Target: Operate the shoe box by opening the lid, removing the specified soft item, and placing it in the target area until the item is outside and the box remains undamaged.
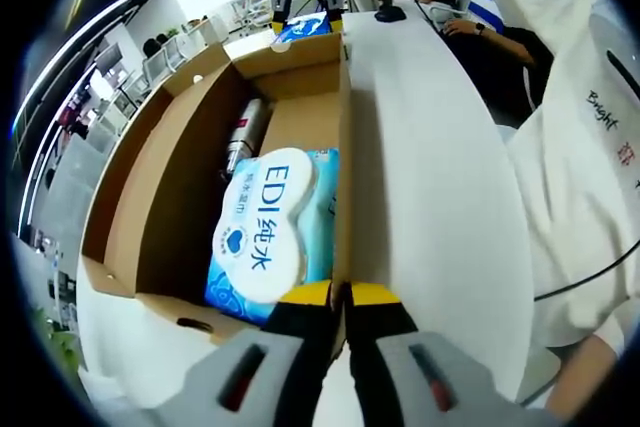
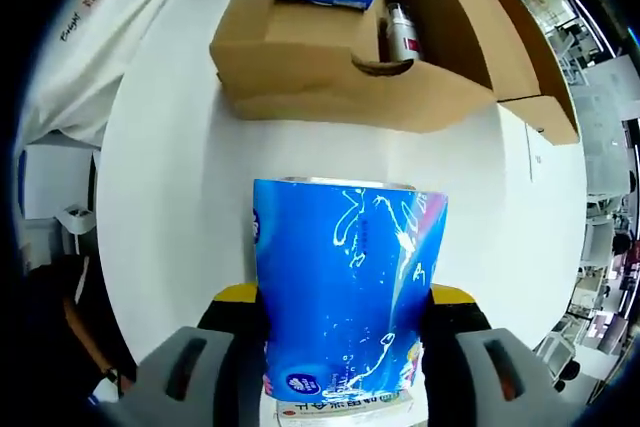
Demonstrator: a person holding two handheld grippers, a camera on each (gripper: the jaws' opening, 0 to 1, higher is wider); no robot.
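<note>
Left gripper view: the left hand-held gripper (image 1: 338, 299) sits at the near wall of the open shoe box (image 1: 190, 147), its yellow-tipped jaws drawn together on the thin cardboard edge of that wall. Just past the tips, inside the box, lies a blue wipes pack (image 1: 268, 227) with a white cloud-shaped label reading "EDI" plus Chinese characters; beyond it a metal bottle (image 1: 243, 135) lies along the box's left wall. The lid flap stands folded out to the left. Right of the box the white counter (image 1: 420, 177) is bare, with open room to its curved edge, where a person in a white shirt (image 1: 570, 137) printed "Bright" stands close. At the far end of the box the right hand-held gripper (image 1: 305, 9) appears, holding something blue. Right gripper view: the right hand-held gripper (image 2: 340, 322) is clamped on a blue soft pack (image 2: 345, 287), held upright outside the box and above the counter; small print at its base is unreadable. Farther on stands the box, wipes and bottle inside, well apart from the pack.
</note>
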